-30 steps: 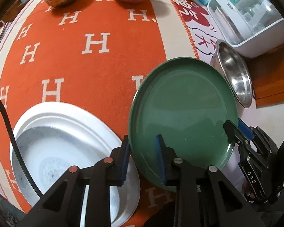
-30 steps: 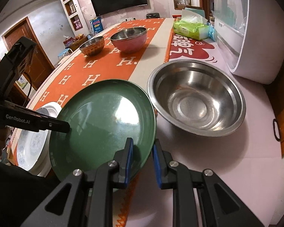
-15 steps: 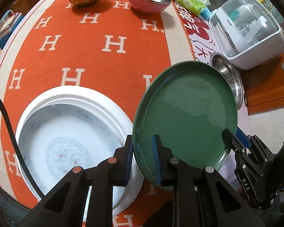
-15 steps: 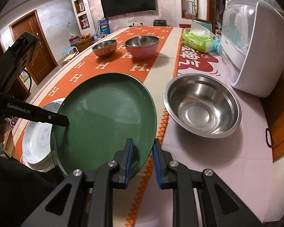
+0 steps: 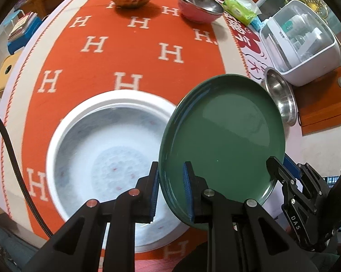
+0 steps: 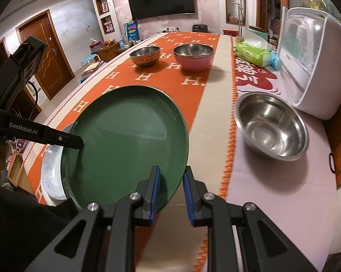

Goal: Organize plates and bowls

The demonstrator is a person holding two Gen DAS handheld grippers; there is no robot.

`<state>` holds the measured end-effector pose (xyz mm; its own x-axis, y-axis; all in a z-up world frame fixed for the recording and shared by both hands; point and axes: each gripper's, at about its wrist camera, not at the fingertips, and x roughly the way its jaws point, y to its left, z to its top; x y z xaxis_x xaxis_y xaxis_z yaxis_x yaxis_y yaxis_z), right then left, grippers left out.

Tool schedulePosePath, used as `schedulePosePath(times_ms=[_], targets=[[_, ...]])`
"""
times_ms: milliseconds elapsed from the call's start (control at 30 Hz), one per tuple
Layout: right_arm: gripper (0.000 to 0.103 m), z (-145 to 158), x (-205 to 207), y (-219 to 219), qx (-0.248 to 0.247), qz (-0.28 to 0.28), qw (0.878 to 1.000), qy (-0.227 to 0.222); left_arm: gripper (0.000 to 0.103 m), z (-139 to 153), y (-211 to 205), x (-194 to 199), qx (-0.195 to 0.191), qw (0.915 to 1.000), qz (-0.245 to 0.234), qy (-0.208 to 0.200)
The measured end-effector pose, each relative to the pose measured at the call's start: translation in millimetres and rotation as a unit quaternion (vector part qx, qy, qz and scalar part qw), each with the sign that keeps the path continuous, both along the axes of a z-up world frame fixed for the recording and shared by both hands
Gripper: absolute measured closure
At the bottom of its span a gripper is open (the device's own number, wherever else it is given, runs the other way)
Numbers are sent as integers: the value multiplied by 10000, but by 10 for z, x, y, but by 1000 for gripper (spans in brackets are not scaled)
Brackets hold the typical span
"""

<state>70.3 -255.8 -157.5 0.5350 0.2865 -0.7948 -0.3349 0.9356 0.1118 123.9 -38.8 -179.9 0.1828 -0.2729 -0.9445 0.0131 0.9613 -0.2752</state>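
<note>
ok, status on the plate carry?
Left gripper and right gripper both shut on green plate rim, opposite edges. Plate lifted, tilted, beside white plate. Nothing between them.

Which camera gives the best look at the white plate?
The left wrist view: the white plate lies almost whole on the orange cloth, only its right edge hidden by the green plate. In the right wrist view the green plate covers nearly all of it, leaving a blurred sliver.
</note>
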Motion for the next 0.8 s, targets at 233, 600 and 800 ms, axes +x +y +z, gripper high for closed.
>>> schedulePosePath(times_ms=[233, 600, 800], targets=[[83, -39, -76, 334, 51, 102, 9999, 78, 85, -50, 354, -147, 94, 9999, 106, 54], [81, -120, -127, 803, 13, 220, 9995, 227, 85, -170, 755, -217, 162, 9995, 136, 227], [80, -189, -121, 957, 5, 137, 9993, 342, 84, -250, 887, -194, 254, 9991, -7, 339]])
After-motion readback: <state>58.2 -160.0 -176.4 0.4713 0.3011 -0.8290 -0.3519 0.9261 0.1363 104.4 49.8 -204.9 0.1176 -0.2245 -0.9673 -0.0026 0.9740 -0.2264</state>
